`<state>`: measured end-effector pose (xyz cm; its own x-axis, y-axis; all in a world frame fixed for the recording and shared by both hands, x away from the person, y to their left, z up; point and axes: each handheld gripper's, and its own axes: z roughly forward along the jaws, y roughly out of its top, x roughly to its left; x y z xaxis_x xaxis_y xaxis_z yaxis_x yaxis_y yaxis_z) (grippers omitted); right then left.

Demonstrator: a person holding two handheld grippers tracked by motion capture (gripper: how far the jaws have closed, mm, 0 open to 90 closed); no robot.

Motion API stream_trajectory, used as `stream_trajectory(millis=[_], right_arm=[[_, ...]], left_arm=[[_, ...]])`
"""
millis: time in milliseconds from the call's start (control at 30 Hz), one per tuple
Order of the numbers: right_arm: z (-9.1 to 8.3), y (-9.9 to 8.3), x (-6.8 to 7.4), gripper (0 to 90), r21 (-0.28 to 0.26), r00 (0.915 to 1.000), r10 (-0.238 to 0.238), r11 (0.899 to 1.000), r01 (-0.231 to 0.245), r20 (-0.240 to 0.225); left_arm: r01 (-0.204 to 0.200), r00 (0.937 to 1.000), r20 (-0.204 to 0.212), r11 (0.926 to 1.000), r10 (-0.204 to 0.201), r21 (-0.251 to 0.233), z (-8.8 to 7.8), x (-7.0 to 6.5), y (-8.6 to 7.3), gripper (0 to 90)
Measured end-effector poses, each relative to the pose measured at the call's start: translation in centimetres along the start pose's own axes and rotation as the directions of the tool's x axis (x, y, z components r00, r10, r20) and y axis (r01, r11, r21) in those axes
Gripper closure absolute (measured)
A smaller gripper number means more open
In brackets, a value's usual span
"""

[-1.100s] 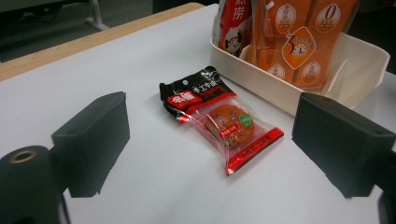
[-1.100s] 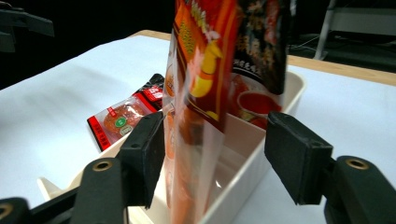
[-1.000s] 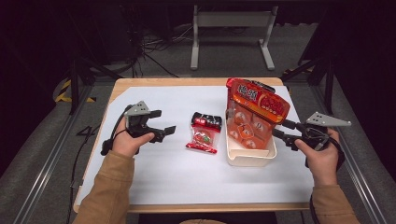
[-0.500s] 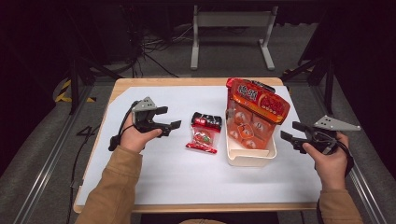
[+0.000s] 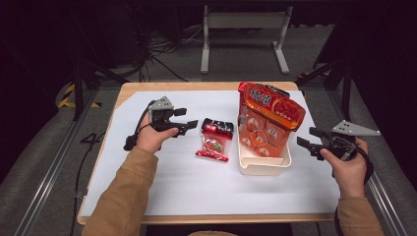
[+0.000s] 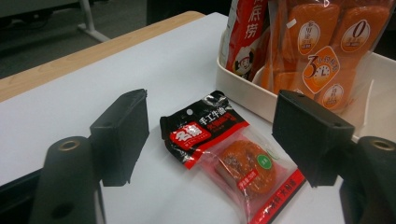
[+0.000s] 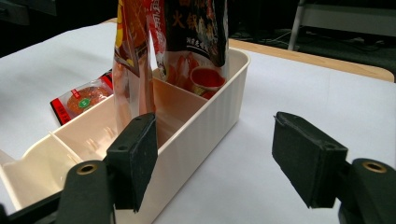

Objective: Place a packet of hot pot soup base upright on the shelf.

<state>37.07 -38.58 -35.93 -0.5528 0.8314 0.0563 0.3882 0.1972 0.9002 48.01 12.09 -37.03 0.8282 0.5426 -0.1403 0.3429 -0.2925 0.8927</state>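
Your left gripper (image 5: pixel 191 126) hovers at nine o'clock of the small snack packet (image 5: pixel 215 140), jaws released and narrowing, nothing between them. The packet lies flat on the white table (image 5: pixel 172 182), just beside the cream bin (image 5: pixel 263 164), its long axis running twelve to six, black end at twelve. Your right gripper (image 5: pixel 306 139) stays unclenched and empty at the bin's three o'clock.

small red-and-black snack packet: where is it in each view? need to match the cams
High view: packet lies centre on the white sheet, between the left gripper and the bin.
Left gripper view: packet at lower centre, on the sheet between the two open jaws, untouched.
Right gripper view: packet at the left edge, beyond the bin's far wall.
Shared landmark: the cream bin with the orange bags.
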Motion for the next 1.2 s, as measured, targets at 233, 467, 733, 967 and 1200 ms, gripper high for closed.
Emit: stream_trajectory(millis=[233, 467, 733, 967, 1200], right_arm=[[0.3, 0.1, -0.3, 31.2, -0.004, 1.0000, 0.003, 1.000, -0.003, -0.009], [0.5, 0.1, -0.4, 30.7, -0.004, 0.9999, 0.006, 1.000, -0.006, -0.015], [0.6, -0.2, -0.7, 30.5, 0.002, 0.9998, 0.012, 1.000, -0.012, -0.015], [0.3, -0.8, -0.8, 30.4, 0.019, 0.9999, 0.013, 1.000, -0.013, -0.008], [0.2, -1.1, -0.6, 30.4, 0.030, 1.0000, 0.003, 1.000, -0.003, -0.007]], left_arm=[[-0.014, 0.9999, -0.009, 0.9992, 0.015, 0.038, 2.2, 0.4, 0.7, 28.9], [-0.018, 0.9998, -0.008, 0.9989, 0.019, 0.044, 4.7, 1.0, 0.8, 27.0], [0.005, 0.9999, -0.013, 0.9980, -0.005, 0.063, 6.4, 2.1, 0.2, 30.8], [-0.010, 0.9999, -0.010, 0.9983, 0.010, 0.058, 7.3, 2.4, 0.2, 36.7], [0.008, 1.0000, -0.006, 0.9976, -0.008, 0.069, 8.0, 2.7, -0.2, 42.4]])
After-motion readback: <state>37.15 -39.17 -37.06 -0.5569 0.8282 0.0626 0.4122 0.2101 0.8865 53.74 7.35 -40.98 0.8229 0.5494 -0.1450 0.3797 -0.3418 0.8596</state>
